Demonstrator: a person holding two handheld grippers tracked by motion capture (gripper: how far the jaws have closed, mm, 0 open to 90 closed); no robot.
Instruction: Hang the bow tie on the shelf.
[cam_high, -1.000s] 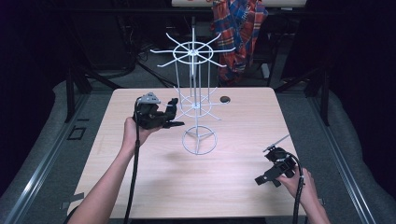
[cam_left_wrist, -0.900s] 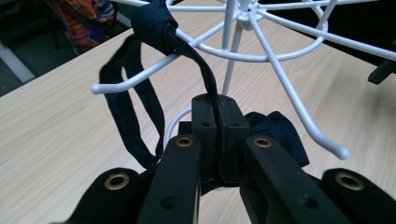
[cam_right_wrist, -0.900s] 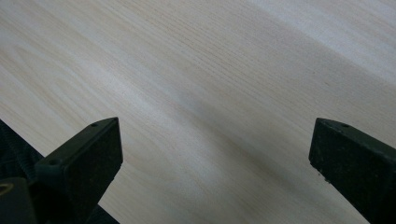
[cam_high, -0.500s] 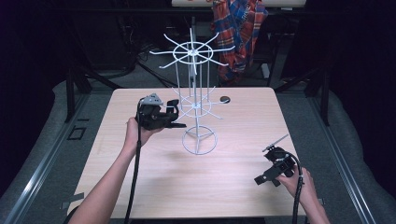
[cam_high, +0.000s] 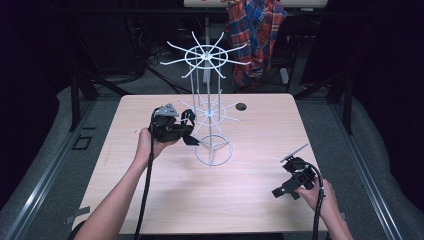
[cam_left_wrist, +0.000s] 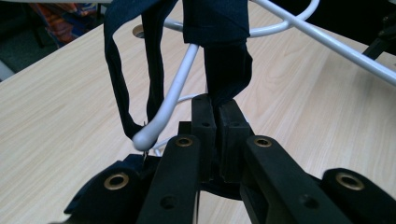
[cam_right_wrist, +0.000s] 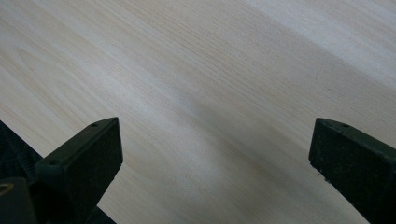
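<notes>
- One white wire rack stands upright at the middle of the bench: a central post, a ring foot with three spokes, and two tiers of thin arms radiating like wheel spokes, each ending in a small rounded tip.
- The upper tier is wide and high; the lower tier is smaller and sits at about the height of the left tongs.
- One dark navy cloth strap hangs over an arm of the rack in the left gripper view; it is flat and narrow, with a loop drooping at 10 o'clock of the jaws and a broader band running down into them.
- The left tongs, held at 9 o'clock of the rack post, have their jaws pressed together, clamped on the lower end of that strap.
- The right tongs are at 4 o'clock of the rack, well apart from it and low over the bench; their jaws stand wide apart with bare pale wood between them.
- One small dark round hole shows in the bench at 1 o'clock of the rack.
- One plaid red, blue and white cloth hangs beyond the bench's far edge.
</notes>
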